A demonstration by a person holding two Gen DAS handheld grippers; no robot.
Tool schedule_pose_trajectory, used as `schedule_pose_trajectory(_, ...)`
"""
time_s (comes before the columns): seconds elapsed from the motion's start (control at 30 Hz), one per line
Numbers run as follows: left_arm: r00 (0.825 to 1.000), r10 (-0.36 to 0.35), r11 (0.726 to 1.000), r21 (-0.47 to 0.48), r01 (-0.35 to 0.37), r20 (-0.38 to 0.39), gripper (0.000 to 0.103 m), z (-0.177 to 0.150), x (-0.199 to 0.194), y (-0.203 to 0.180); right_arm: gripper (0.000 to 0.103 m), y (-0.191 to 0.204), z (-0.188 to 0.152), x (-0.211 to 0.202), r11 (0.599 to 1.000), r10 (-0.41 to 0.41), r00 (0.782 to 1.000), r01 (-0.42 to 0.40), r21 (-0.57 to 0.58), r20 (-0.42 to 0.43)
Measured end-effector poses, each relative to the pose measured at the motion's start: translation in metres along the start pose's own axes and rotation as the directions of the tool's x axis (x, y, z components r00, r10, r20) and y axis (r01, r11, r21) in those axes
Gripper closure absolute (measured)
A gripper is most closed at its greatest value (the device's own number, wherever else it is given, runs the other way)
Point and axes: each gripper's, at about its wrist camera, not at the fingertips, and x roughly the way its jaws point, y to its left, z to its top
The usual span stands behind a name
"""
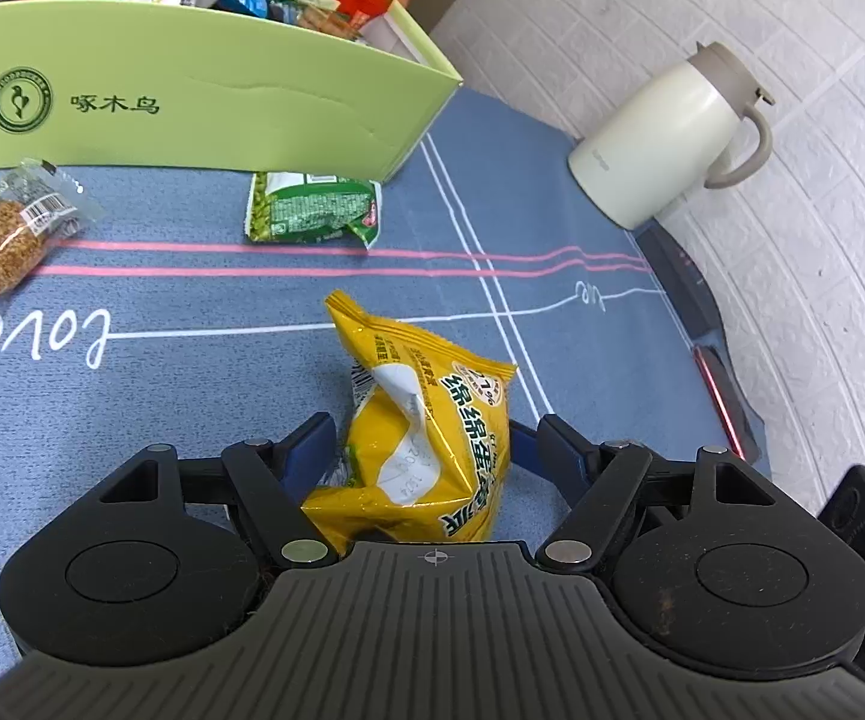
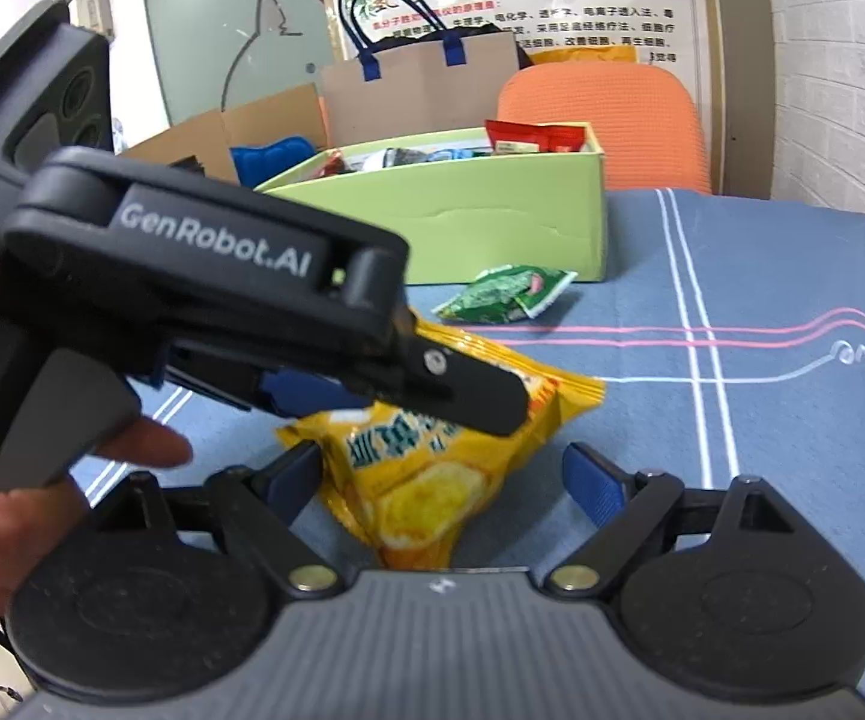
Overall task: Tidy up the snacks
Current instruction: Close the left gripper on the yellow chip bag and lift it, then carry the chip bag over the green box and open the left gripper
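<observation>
The green box [image 1: 204,114] ahead of both tongs already holds many snacks; the left tongs [image 1: 426,444] pinch the yellow bag [image 1: 426,420] while the right tongs [image 2: 441,480] open around it — a green packet [image 1: 312,207] and a wrapped biscuit [image 1: 6,234] remain beyond.

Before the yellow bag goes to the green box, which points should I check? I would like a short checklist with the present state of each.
1. Left gripper grips the yellow snack bag: ok, pads seem to press both sides.
2. Right gripper free of the bag: not ok, jaws open, but the bag's end lies between its fingers.
3. Room in the green box: cannot tell, many packets inside.
4. Way to the box: ok, only the green packet lies flat before it.
5. Cream jug out of the way: ok, it stands aside.
</observation>
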Motion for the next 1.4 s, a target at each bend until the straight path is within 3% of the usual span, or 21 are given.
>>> schedule_pose_trajectory(0.23, 1.0, 0.018, 1.0, 0.016, -0.018, -0.001, 0.042, 0.003, 0.003, -0.002, 0.014, -0.003, -0.011, -0.016, 1.0, -0.005, 1.0, 0.005, 0.029, 0.0)
schedule_pose_trajectory(0.33, 1.0, 0.026, 0.999, 0.043, -0.026, -0.004, 0.036, 0.011, 0.005, -0.003, 0.014, -0.001, -0.009, -0.011, 1.0, -0.002, 1.0, 0.002, 0.028, -0.002)
schedule_pose_trajectory(0.47, 0.999, -0.028, 0.998, 0.053, 0.03, -0.043, 0.029, 0.018, 0.014, -0.001, 0.015, -0.002, -0.004, 0.005, 0.999, 0.007, 1.0, -0.006, 0.052, -0.018)
schedule_pose_trajectory(0.5, 0.997, -0.037, 0.998, 0.045, 0.04, -0.064, 0.035, 0.016, 0.019, 0.0, 0.015, -0.003, -0.004, 0.009, 0.998, 0.01, 1.0, -0.009, 0.056, -0.024)
schedule_pose_trajectory(0.53, 0.996, -0.041, 0.998, 0.043, 0.045, -0.079, 0.042, 0.014, 0.023, 0.001, 0.022, -0.001, -0.004, 0.011, 0.999, 0.009, 1.0, -0.008, 0.046, -0.015)
schedule_pose_trajectory(0.6, 0.999, 0.004, 0.997, 0.071, 0.0, -0.051, 0.069, 0.008, 0.023, -0.001, 0.034, 0.002, -0.004, 0.012, 1.0, -0.004, 1.0, 0.005, 0.023, -0.007)
schedule_pose_trajectory(0.63, 0.999, 0.008, 0.998, 0.069, -0.005, -0.039, 0.07, 0.008, 0.02, -0.001, 0.039, 0.003, -0.002, 0.011, 0.999, -0.031, 1.0, 0.031, 0.006, 0.004)
schedule_pose_trajectory(0.8, 0.995, -0.034, 0.998, 0.06, 0.029, 0.091, 0.07, 0.041, -0.016, -0.009, 0.04, 0.012, 0.032, -0.001, 0.994, -0.024, 0.996, 0.033, -0.1, 0.09)
schedule_pose_trajectory(0.97, 0.973, 0.01, 0.995, 0.099, -0.033, 0.232, 0.069, 0.116, -0.039, -0.012, 0.04, 0.007, 0.113, 0.025, 0.983, 0.009, 0.98, 0.027, -0.18, 0.197)
schedule_pose_trajectory(1.1, 0.958, 0.081, 0.993, 0.063, -0.102, 0.275, 0.068, 0.166, -0.033, 0.01, 0.04, -0.003, 0.163, 0.071, 0.979, 0.042, 0.979, 0.0, -0.206, 0.198)
schedule_pose_trajectory(1.17, 0.954, 0.108, 0.991, 0.043, -0.125, 0.28, 0.066, 0.181, -0.026, 0.027, 0.04, -0.007, 0.179, 0.097, 0.977, 0.054, 0.984, -0.016, -0.212, 0.172)
schedule_pose_trajectory(1.27, 0.925, 0.166, 0.983, 0.023, -0.185, 0.342, 0.046, 0.197, -0.026, 0.046, 0.037, -0.014, 0.191, 0.127, 0.975, 0.038, 0.988, -0.003, -0.224, 0.152)
schedule_pose_trajectory(1.33, 0.902, 0.2, 0.977, -0.01, -0.212, 0.382, 0.043, 0.198, -0.037, 0.056, 0.032, -0.018, 0.196, 0.128, 0.977, 0.013, 0.985, 0.024, -0.213, 0.169)
schedule_pose_trajectory(1.4, 0.889, 0.173, 0.983, -0.024, -0.18, 0.424, 0.039, 0.191, -0.057, 0.063, 0.028, -0.025, 0.197, 0.113, 0.982, 0.004, 0.976, 0.038, -0.188, 0.218)
